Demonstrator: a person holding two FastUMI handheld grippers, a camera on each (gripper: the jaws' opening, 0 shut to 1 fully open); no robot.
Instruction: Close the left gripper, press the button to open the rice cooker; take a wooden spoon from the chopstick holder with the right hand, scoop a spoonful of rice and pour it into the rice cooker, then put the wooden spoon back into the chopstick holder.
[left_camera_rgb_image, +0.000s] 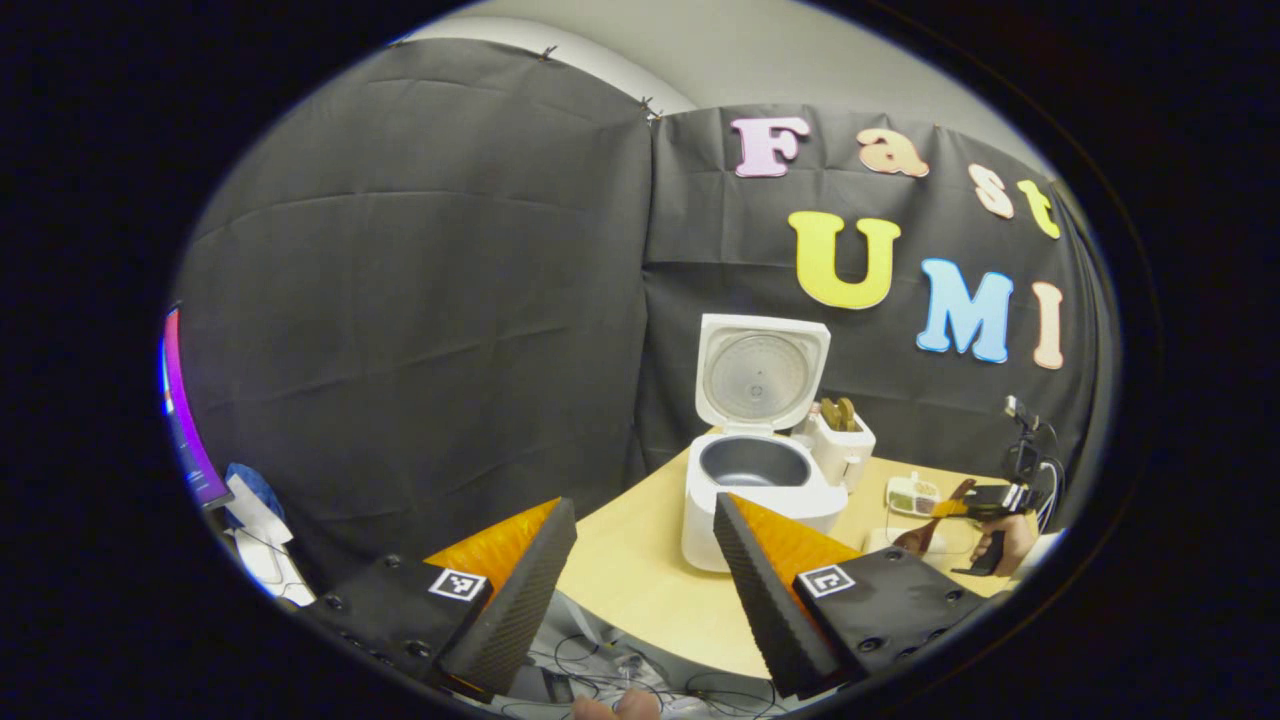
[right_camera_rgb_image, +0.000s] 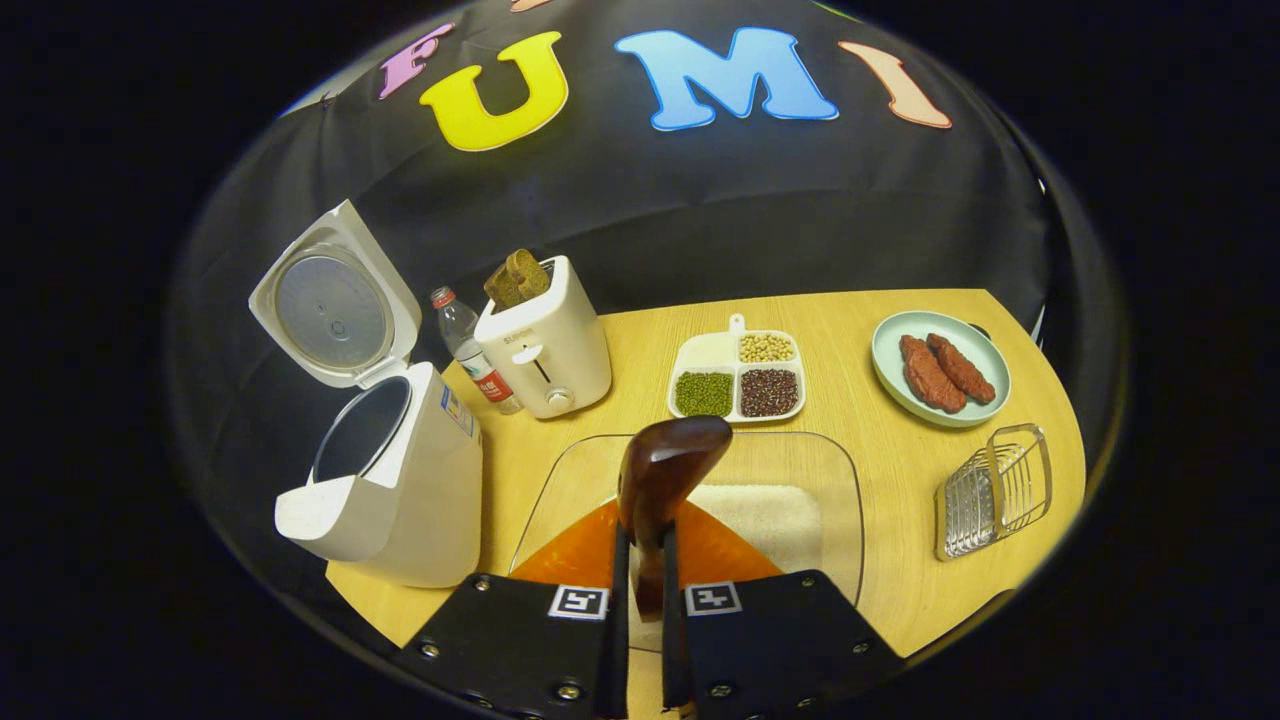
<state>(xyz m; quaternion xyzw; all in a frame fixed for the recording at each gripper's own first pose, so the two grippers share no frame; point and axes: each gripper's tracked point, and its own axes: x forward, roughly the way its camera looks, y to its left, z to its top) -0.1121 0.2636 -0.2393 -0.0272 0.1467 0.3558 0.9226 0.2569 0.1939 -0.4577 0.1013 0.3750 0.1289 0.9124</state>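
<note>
The white rice cooker (left_camera_rgb_image: 760, 480) (right_camera_rgb_image: 400, 500) stands with its lid (right_camera_rgb_image: 330, 310) up and its grey inner pot bare. My left gripper (left_camera_rgb_image: 643, 503) hangs open in front of it, off the table's near edge, holding nothing. My right gripper (right_camera_rgb_image: 643, 540) is shut on the handle of the dark wooden spoon (right_camera_rgb_image: 665, 465), whose bowl sticks up over a clear glass dish (right_camera_rgb_image: 840, 470) holding white rice (right_camera_rgb_image: 770, 515). I see no rice on the spoon. In the left gripper view, the right gripper (left_camera_rgb_image: 985, 500) shows far right, with the spoon (left_camera_rgb_image: 930, 525). A clear ribbed chopstick holder (right_camera_rgb_image: 995, 490) lies at the right.
A white toaster (right_camera_rgb_image: 545, 345) with bread and a water bottle (right_camera_rgb_image: 470, 355) stand behind the cooker. A divided dish of beans (right_camera_rgb_image: 735, 375) and a plate of sausages (right_camera_rgb_image: 940, 370) sit farther back. Cables trail below the table's edge (left_camera_rgb_image: 640, 640).
</note>
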